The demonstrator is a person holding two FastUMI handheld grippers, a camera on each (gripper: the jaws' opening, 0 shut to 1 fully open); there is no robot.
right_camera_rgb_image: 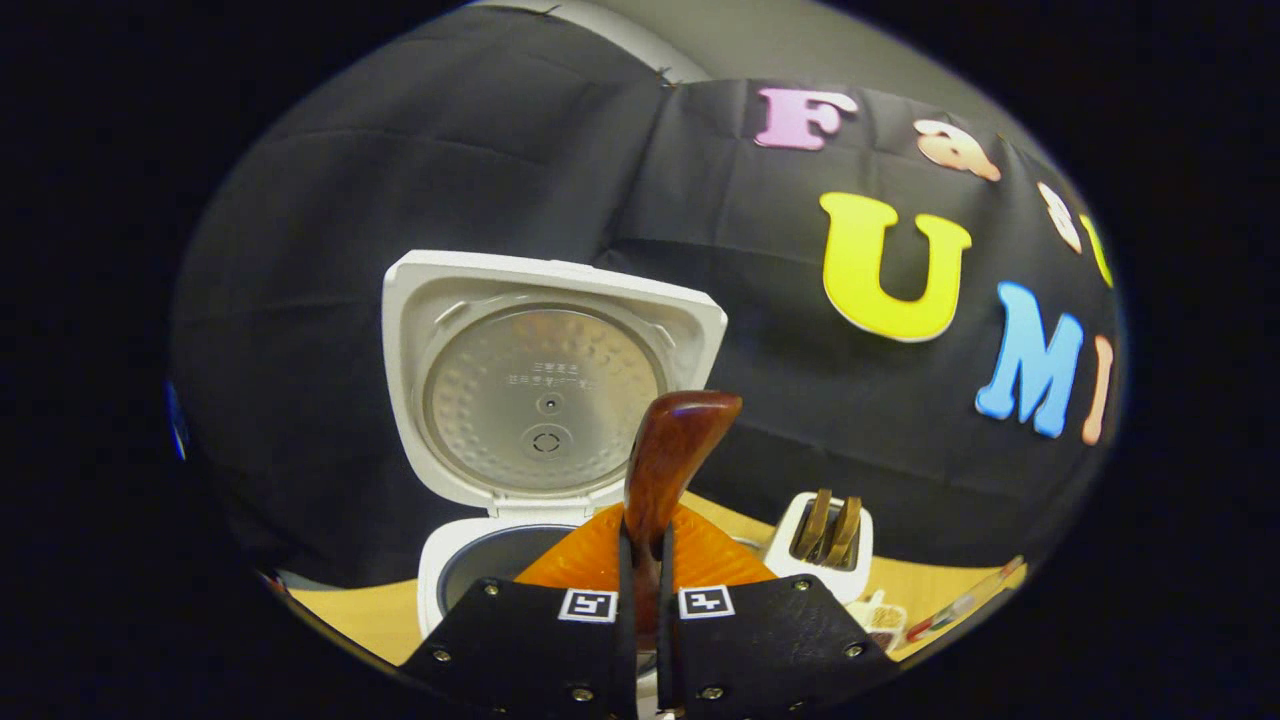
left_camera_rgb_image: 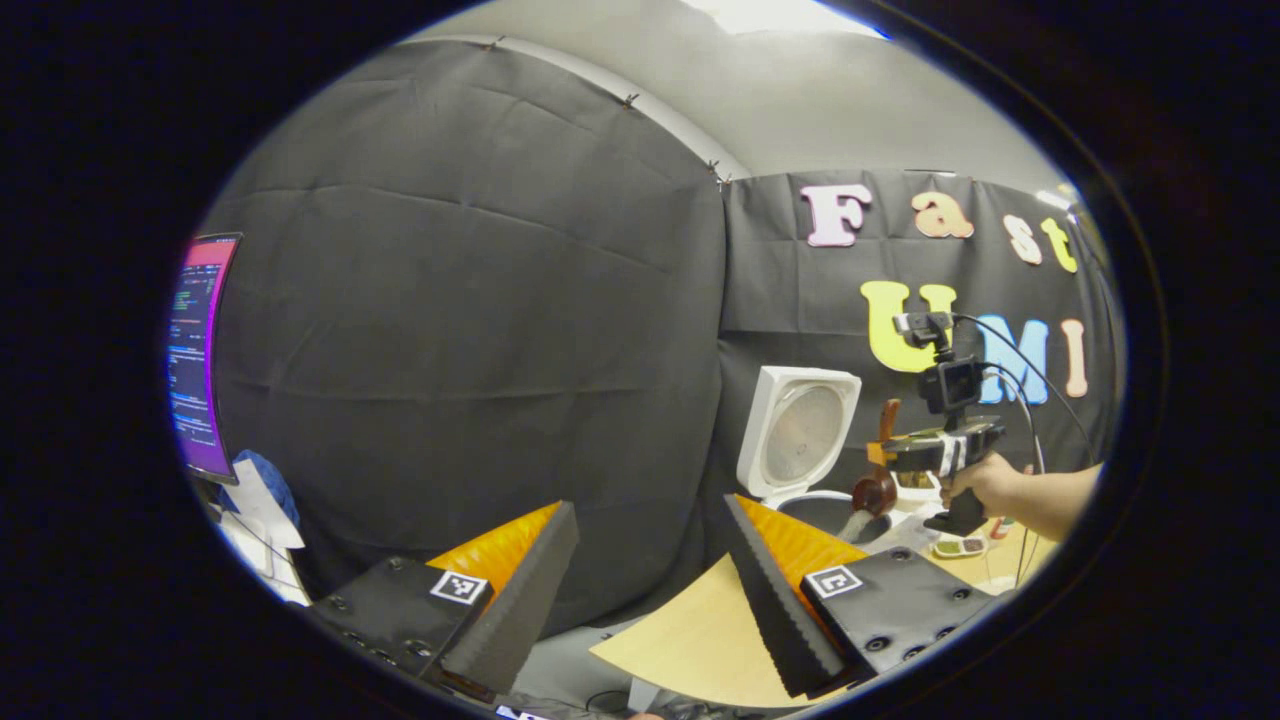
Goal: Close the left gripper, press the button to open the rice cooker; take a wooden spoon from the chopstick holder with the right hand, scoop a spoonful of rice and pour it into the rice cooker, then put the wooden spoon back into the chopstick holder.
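Glossy reddish-brown wooden spoon, handle upright

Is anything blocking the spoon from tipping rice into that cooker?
Nothing visible: the lid stands open, and the wooden spoon, clamped in the right hand-held gripper, tips rice straight into the rice cooker.

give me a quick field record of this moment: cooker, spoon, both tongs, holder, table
rice cooker: lid open and upright, pot exposed
wooden spoon: handle clamped in the right tongs, bowl tipped over the pot, rice falling from it
left tongs: open, holding nothing, held back from the cooker
right tongs: shut on the spoon, held by a hand above the cooker
chopstick holder: white, right of the cooker, two wooden utensils inside
table: light wood
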